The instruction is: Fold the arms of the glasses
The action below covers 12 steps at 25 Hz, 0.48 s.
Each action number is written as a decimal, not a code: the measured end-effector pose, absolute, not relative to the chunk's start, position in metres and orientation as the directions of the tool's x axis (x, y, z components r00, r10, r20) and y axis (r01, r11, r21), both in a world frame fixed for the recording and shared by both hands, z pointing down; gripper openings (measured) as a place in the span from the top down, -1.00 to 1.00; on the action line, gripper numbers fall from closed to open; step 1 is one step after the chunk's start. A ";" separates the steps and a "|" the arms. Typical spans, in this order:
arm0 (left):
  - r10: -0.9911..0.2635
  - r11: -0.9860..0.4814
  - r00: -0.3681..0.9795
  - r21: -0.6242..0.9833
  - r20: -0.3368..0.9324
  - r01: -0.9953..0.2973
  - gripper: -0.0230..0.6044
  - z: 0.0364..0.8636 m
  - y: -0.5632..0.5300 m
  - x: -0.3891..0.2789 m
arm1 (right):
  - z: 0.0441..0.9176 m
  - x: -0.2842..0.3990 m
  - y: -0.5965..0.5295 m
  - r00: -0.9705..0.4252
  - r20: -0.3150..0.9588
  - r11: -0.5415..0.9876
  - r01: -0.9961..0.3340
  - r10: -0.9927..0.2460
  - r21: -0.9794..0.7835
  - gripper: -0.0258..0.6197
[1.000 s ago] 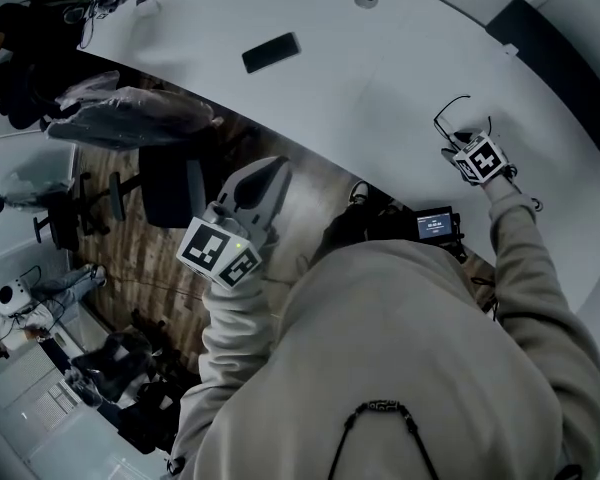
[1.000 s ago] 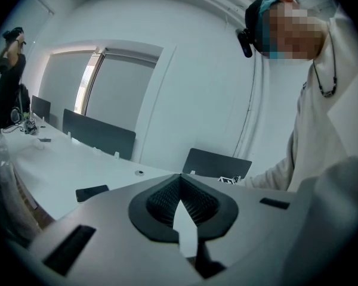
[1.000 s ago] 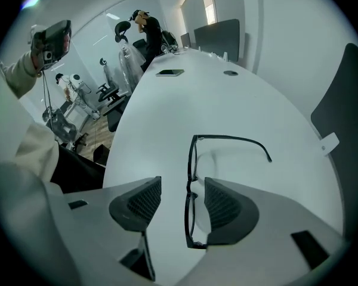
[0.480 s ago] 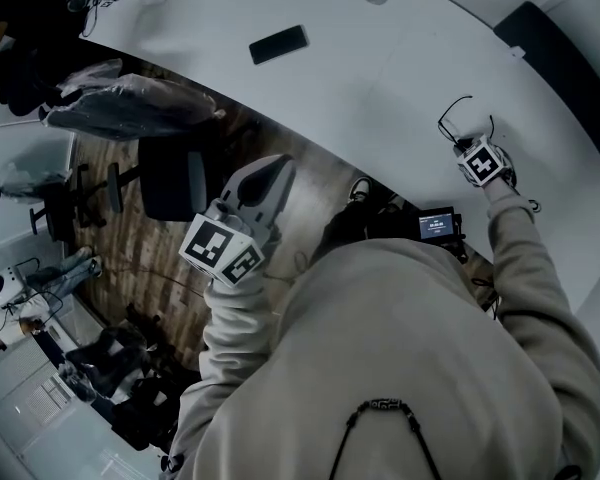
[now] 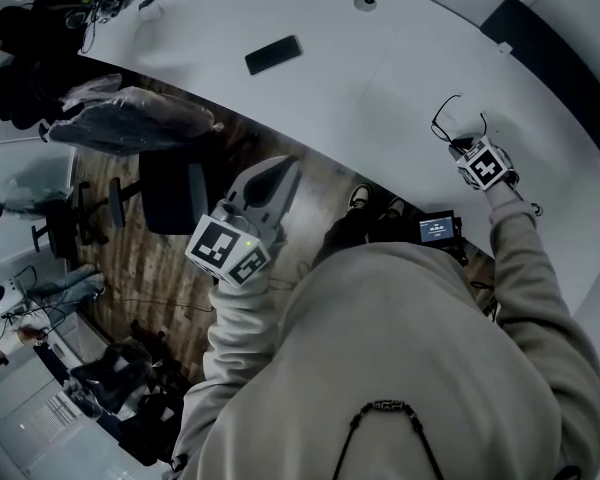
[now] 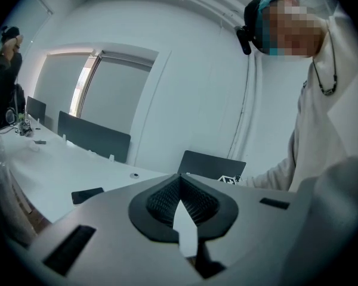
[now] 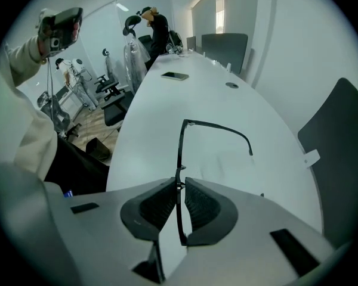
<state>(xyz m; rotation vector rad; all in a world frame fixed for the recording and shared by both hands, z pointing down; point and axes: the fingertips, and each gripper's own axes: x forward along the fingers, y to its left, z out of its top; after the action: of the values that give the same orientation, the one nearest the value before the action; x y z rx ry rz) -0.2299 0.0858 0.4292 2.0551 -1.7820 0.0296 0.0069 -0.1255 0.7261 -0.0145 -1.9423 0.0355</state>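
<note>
The glasses [image 7: 180,154] are at the right end of the white table [image 5: 380,58], held in the right gripper [image 7: 180,186]. In the right gripper view its jaws are closing on the front of the frame. The ribbed pads [image 7: 200,204] squeeze it from both sides near the bridge.

The frame front stands edge-on in the gap. Its long axis runs straight away from the gripper, toward the far end of the table. At the far end of the frame, one arm [image 7: 221,128] is swung out to the right, roughly square to the front, and its curved tip droops down. The near end of the frame is hidden behind the jaws.

In the head view the glasses [image 5: 448,118] are a thin dark outline just beyond the right gripper [image 5: 462,140]. I cannot tell whether they touch the tabletop.

The left gripper [image 5: 277,171] hangs off the near edge of the table, over the wooden floor, well apart from the glasses. Its jaws are pressed together with nothing between them. A dark phone [image 5: 272,53] lies flat farther left on the table.
</note>
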 end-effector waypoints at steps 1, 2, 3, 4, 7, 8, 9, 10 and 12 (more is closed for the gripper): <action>-0.942 -0.100 0.184 0.288 0.282 -0.952 0.92 0.428 0.086 -0.230 | 0.715 0.002 -0.122 -0.396 0.918 0.999 -0.002 0.037 -0.042 0.73; -0.941 -0.107 0.188 0.280 0.280 -0.954 0.92 0.426 0.086 -0.230 | 0.702 -0.003 -0.117 -0.435 0.899 0.998 0.004 0.052 -0.056 0.73; -0.942 -0.114 0.192 0.275 0.276 -0.955 0.92 0.424 0.087 -0.229 | 0.686 -0.009 -0.112 -0.475 0.878 0.998 0.011 0.066 -0.069 0.73; -0.942 -0.121 0.196 0.273 0.271 -0.954 0.92 0.421 0.087 -0.229 | 0.670 -0.014 -0.107 -0.512 0.856 0.997 0.016 0.076 -0.079 0.73; -0.945 -0.144 0.215 0.275 0.247 -0.951 0.92 0.414 0.085 -0.227 | 0.624 -0.021 -0.099 -0.601 0.794 0.995 0.018 0.089 -0.098 0.73; -0.945 -0.157 0.225 0.275 0.238 -0.949 0.92 0.412 0.083 -0.226 | 0.610 -0.023 -0.097 -0.626 0.775 0.995 0.018 0.090 -0.101 0.73; -0.944 -0.172 0.238 0.275 0.227 -0.946 0.92 0.410 0.080 -0.224 | 0.596 -0.024 -0.096 -0.649 0.756 0.995 0.020 0.090 -0.102 0.73; -0.944 -0.188 0.250 0.272 0.216 -0.944 0.92 0.407 0.077 -0.222 | 0.582 -0.026 -0.094 -0.672 0.735 0.994 0.020 0.090 -0.104 0.73; -0.941 -0.221 0.277 0.266 0.193 -0.938 0.92 0.399 0.070 -0.218 | 0.555 -0.028 -0.092 -0.716 0.693 0.993 0.010 0.087 -0.114 0.73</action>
<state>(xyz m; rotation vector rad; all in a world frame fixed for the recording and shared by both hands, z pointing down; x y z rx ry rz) -0.2182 0.0701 0.3991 2.2244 -1.7118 -0.0136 -0.0279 -0.0916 0.5549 -0.0676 -2.3658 0.1305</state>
